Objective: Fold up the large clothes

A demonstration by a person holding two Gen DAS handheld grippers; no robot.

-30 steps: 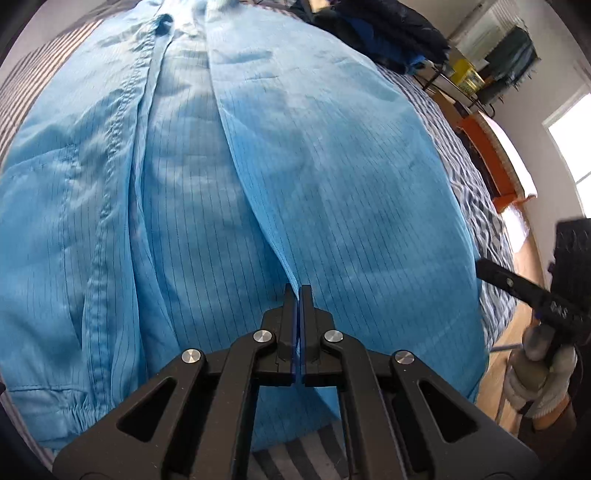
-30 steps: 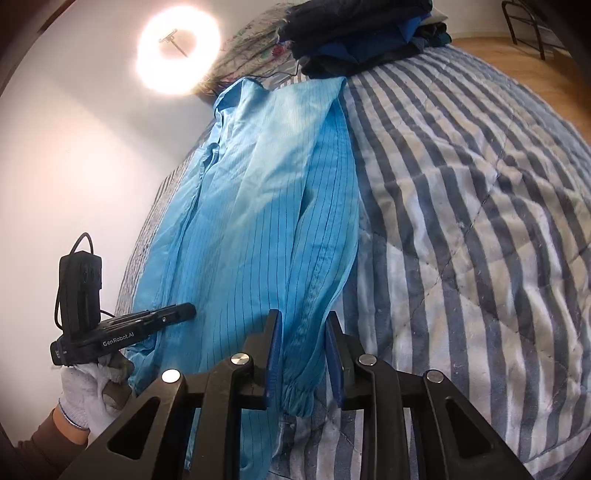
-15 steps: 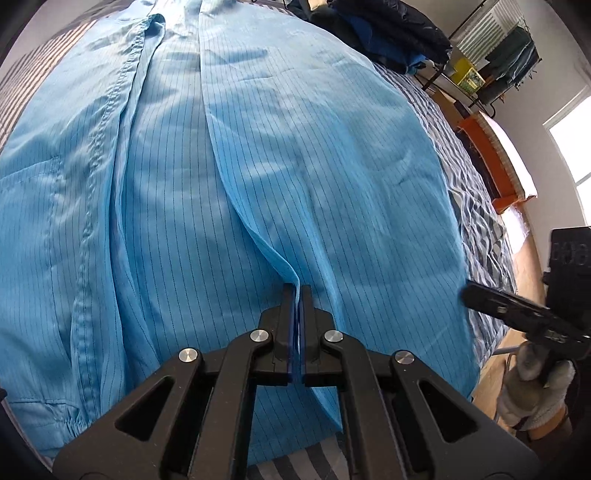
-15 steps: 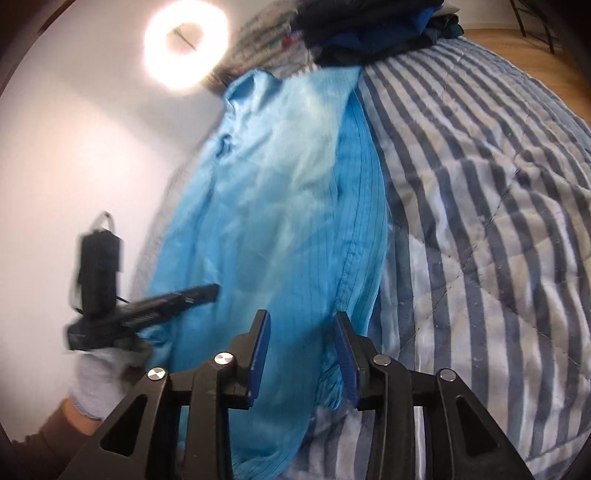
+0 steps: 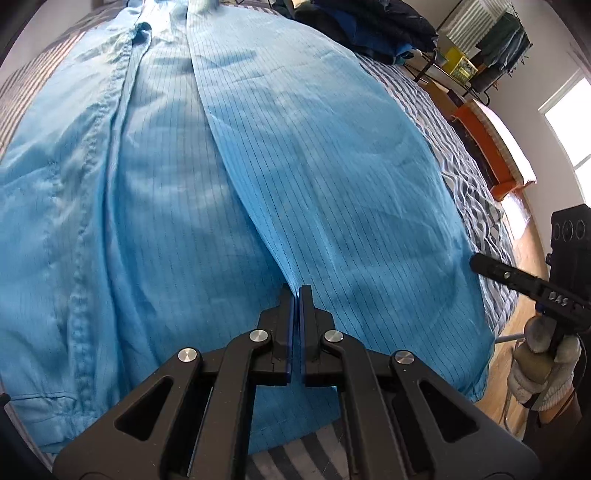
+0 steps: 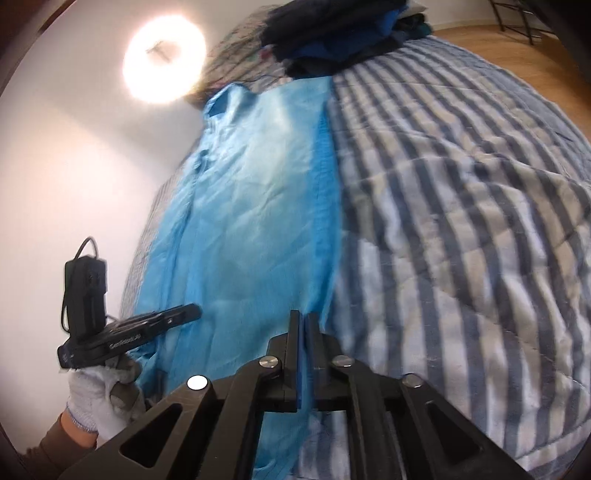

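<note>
Both pairs of jaws are pressed together on blue cloth. The left gripper (image 5: 296,295) pinches a raised fold edge of the blue garment (image 5: 314,155), a ridge that runs from the fingertips up the middle of the cloth toward the collar end. The right gripper (image 6: 303,321) is clamped on the garment's (image 6: 251,206) side edge, right where the cloth meets the bare striped quilt (image 6: 461,192); a strip of blue shows between its fingers.

The garment lies spread lengthwise on the quilt (image 5: 476,192), thin dark pinstripes running along it. In the left wrist view it fills most of the frame: a stitched front band (image 5: 110,122) runs down the part left of the ridge, and a smoother panel covers the part right of it, reaching the quilt's striped surface. The garment's hem hangs just past the quilt's near edge.

Beyond the garment's far end, a pile of dark clothes (image 6: 343,33) sits on the quilt. From the right wrist view the left gripper (image 6: 162,319) appears at the garment's left edge, held by a gloved left hand (image 6: 99,398). From the left wrist view the right gripper (image 5: 480,264) touches the garment's right edge, held by a gloved right hand (image 5: 543,365). A round lamp (image 6: 164,59) glows on the wall beyond the garment.
</note>
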